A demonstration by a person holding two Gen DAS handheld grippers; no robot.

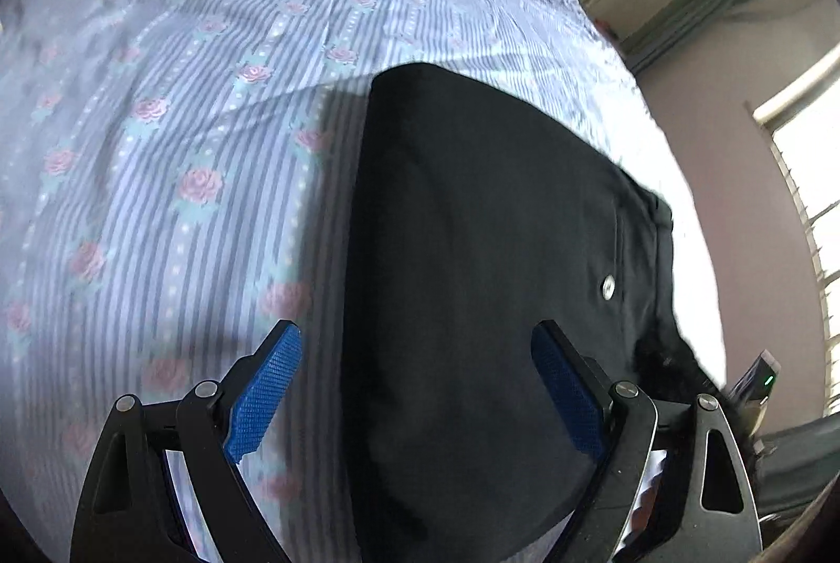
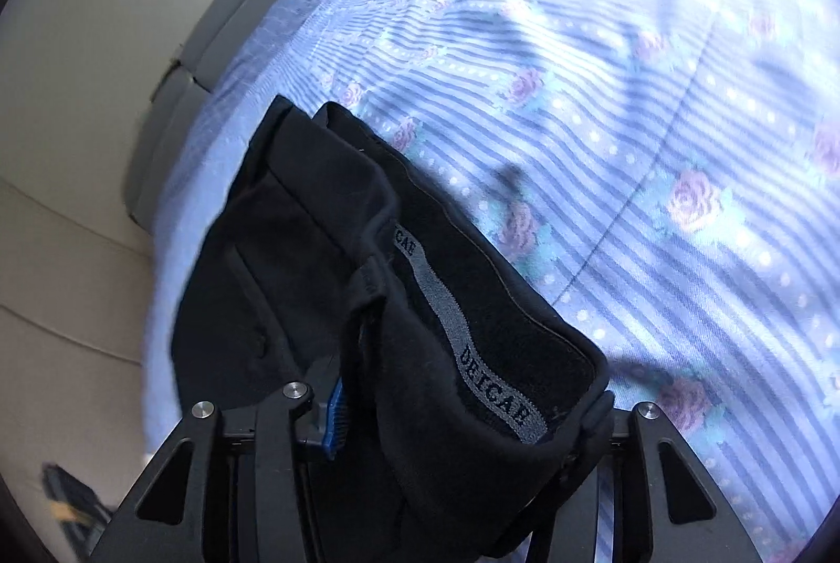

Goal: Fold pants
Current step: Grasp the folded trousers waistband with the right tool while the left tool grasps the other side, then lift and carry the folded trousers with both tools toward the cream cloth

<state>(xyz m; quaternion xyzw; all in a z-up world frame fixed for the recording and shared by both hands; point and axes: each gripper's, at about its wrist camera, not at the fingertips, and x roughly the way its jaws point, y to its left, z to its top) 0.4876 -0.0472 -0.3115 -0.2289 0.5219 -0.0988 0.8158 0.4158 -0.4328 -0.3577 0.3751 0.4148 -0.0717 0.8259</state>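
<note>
R gripper clamped on pants waistband, fabric bunched over fingers. L gripper jaws wide apart, holding nothing, above pants' near edge. Pants lie along bed's window-side edge. Wall beyond.

Black gripper linkages — silver screws, textured blue pads.

The left wrist camera looked down from close above the striped bedsheet, facing along the black pants. The right wrist camera sat closer still (waistband filling its foreground), and both views shared pants and sheet.
</note>
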